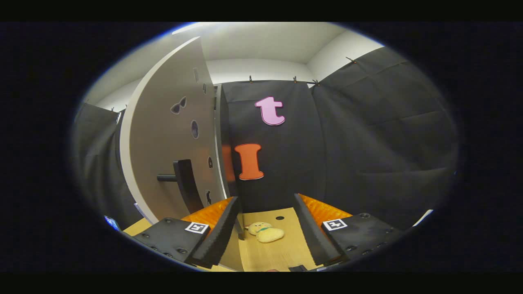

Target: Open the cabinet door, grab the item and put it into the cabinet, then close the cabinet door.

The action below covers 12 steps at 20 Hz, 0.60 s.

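Lying between spread hand-held gripper (265, 220) fingers, yellow plush toy (266, 232), on wooden table (278, 253)

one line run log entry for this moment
door: cabinet door open, handle left of fingers | item: yellow plush toy on table, ahead between fingers | gripper: open, empty

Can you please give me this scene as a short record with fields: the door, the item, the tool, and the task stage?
door: pale grey cabinet door with a dark bar handle, swung open, left of the tool
item: small yellow plush toy lying on the light wooden table, between the fingers and slightly ahead of them
tool: open, fingers apart, gripping nothing
backdrop: black cloth wall behind the table
task stage: door already open; toy not yet grasped
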Tool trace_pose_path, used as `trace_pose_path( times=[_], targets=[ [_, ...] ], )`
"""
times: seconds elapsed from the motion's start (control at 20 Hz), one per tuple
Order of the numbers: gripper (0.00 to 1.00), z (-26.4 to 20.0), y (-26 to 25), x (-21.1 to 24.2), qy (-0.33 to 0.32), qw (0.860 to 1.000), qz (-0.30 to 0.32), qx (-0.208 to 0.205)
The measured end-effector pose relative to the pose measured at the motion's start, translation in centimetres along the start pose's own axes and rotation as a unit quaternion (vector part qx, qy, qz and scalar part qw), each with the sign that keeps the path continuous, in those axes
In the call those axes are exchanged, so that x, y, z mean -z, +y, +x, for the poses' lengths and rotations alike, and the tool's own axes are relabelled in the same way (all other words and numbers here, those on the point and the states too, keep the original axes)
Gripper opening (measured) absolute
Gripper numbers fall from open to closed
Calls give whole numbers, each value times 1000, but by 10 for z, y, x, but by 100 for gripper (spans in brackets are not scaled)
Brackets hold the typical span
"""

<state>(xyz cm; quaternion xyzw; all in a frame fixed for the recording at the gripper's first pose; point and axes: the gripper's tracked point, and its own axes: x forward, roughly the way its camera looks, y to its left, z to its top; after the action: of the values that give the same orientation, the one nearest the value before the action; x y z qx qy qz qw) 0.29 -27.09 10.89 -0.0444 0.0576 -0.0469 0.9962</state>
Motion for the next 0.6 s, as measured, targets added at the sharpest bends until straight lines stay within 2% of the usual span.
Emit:
trace_pose_path(
  times=[0.25, 0.6],
  targets=[
    [86, -6, 18, -5, -6, 999, -32, 20],
    [86, -18, 85, 3, 0, 999, -32, 4]
  ],
)
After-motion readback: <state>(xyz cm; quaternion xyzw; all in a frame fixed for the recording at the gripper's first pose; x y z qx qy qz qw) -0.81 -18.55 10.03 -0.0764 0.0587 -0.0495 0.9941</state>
